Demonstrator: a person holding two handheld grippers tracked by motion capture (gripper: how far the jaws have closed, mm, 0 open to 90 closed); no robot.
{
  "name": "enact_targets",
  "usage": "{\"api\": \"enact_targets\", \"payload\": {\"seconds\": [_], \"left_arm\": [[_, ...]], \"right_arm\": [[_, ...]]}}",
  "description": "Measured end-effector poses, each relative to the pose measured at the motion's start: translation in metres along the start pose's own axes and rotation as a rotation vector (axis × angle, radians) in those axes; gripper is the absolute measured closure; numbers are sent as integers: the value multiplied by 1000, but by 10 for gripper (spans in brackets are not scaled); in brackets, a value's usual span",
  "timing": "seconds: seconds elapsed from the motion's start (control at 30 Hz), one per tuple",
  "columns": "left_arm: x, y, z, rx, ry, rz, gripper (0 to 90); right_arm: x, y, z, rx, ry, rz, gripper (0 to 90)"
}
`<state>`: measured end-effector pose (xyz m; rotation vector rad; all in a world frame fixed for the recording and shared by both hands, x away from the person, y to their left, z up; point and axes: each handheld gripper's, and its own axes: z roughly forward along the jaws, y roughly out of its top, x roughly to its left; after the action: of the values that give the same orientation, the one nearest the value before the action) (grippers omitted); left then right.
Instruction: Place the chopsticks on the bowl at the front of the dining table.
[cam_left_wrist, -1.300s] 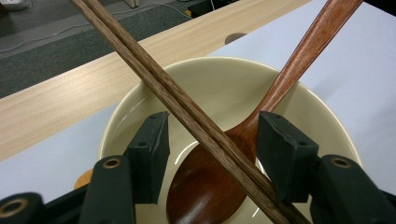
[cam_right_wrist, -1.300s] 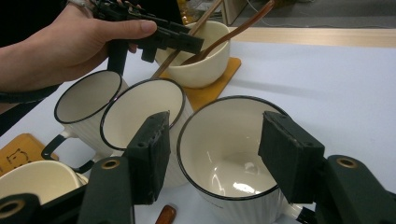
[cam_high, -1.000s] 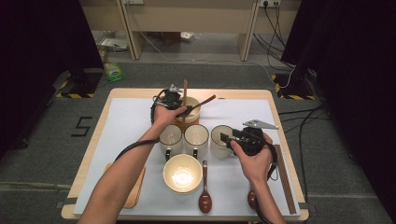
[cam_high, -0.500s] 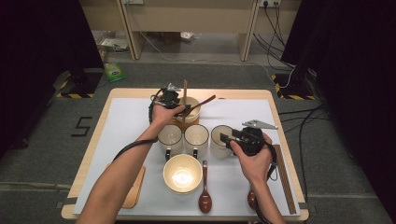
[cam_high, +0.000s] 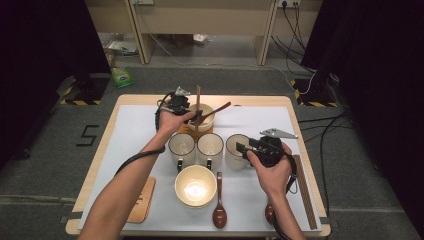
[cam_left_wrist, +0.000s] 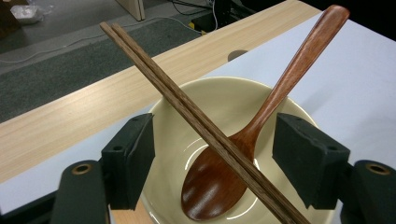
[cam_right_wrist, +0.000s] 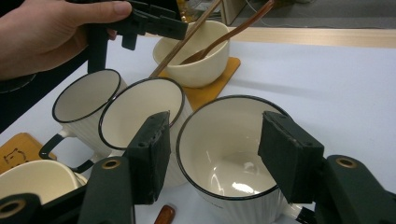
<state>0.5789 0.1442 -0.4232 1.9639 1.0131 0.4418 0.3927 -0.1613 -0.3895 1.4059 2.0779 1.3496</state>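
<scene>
A cream bowl (cam_high: 201, 116) stands on an orange coaster (cam_high: 186, 131) at the far middle of the table. A dark wooden spoon (cam_left_wrist: 261, 116) and a pair of brown chopsticks (cam_left_wrist: 187, 102) lean in it. My left gripper (cam_high: 192, 112) hovers over this bowl; its jaws have just been opening, and the chopsticks pass between the pads without touching them. Three white mugs stand in a row in front. My right gripper (cam_high: 241, 147) hangs open over the right mug (cam_right_wrist: 229, 158), one pad to each side of its rim.
The middle mug (cam_high: 210, 146) and left mug (cam_high: 181, 147) stand close together. Nearer me are a second cream bowl (cam_high: 195, 186), two wooden spoons (cam_high: 219, 205), a wooden coaster (cam_high: 141, 200) at the left and another chopstick pair (cam_high: 304, 190) along the right edge.
</scene>
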Motion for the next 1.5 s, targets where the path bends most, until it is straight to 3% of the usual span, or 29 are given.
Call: {"api": "enact_targets", "payload": {"seconds": [0.9,1.5], "left_arm": [[-1,-6,-37,-50,-17,1,281],[-2,-20,-65,-89,-33,-14,280]], "right_arm": [[0,-2,3,10,-7,-7,432],[-1,-2,3,6,-3,0,432]]}}
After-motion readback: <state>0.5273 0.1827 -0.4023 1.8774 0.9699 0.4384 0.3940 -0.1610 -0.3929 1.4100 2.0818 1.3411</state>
